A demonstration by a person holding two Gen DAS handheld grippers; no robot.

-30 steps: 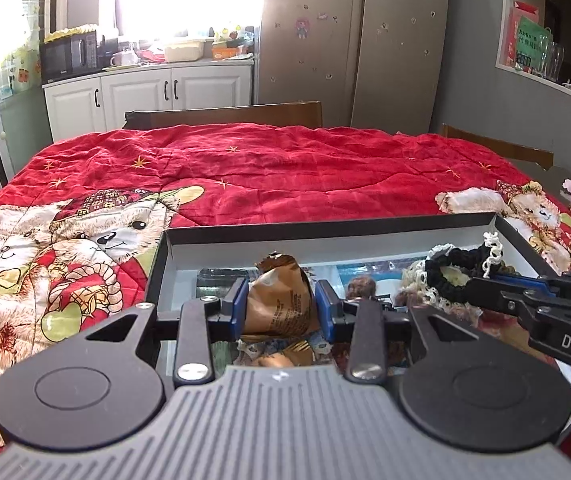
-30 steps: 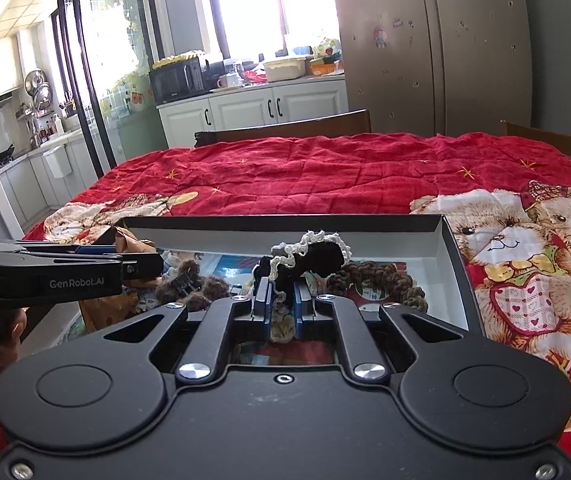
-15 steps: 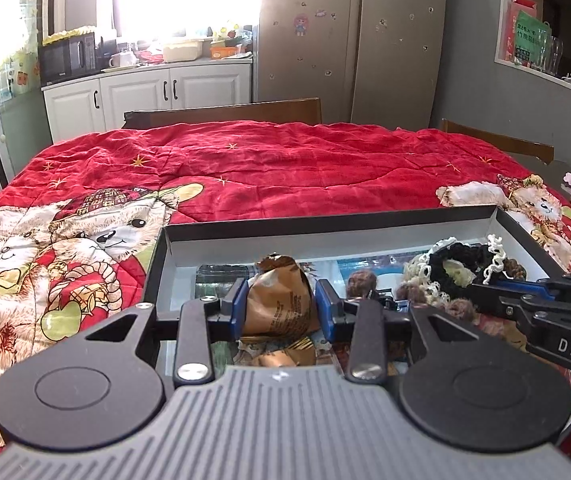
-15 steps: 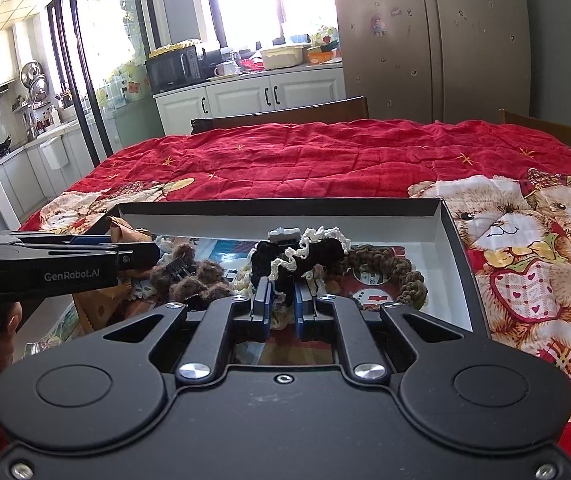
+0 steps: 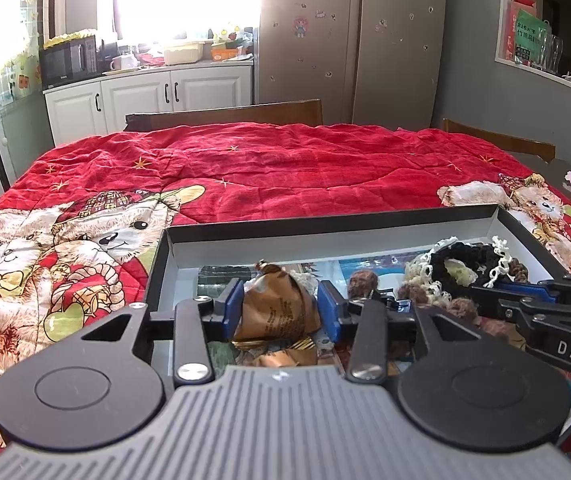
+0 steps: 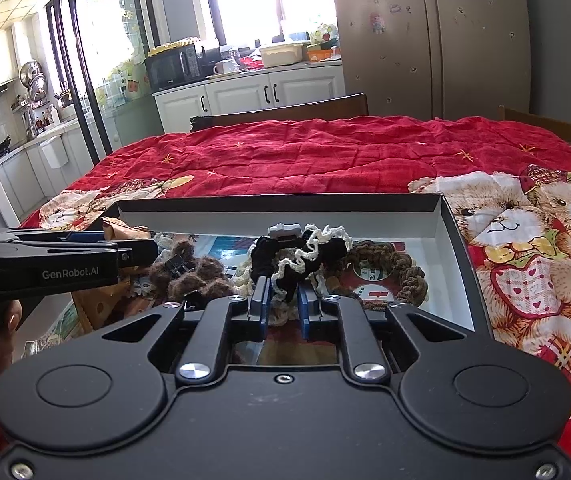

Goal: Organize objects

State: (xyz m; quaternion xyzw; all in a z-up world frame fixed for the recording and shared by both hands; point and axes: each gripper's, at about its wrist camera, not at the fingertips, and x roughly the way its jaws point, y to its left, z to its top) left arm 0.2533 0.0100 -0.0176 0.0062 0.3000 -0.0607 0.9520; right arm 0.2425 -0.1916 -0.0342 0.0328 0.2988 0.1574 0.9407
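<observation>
Together we are working over the tray (image 6: 459,240); left gripper (image 5: 281,306) is pinching the brown wrapper (image 5: 279,308), right gripper (image 6: 283,300) is clamping the black scrunchie (image 6: 305,258), apparently sorting them apart.

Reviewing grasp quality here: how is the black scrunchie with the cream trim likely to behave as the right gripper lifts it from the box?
The black scrunchie looks like soft crochet, so it will probably sag and flop around the right gripper. It seems light. Its cream trim lies against other yarn pieces in the box, so it may snag and drag one along.
</observation>
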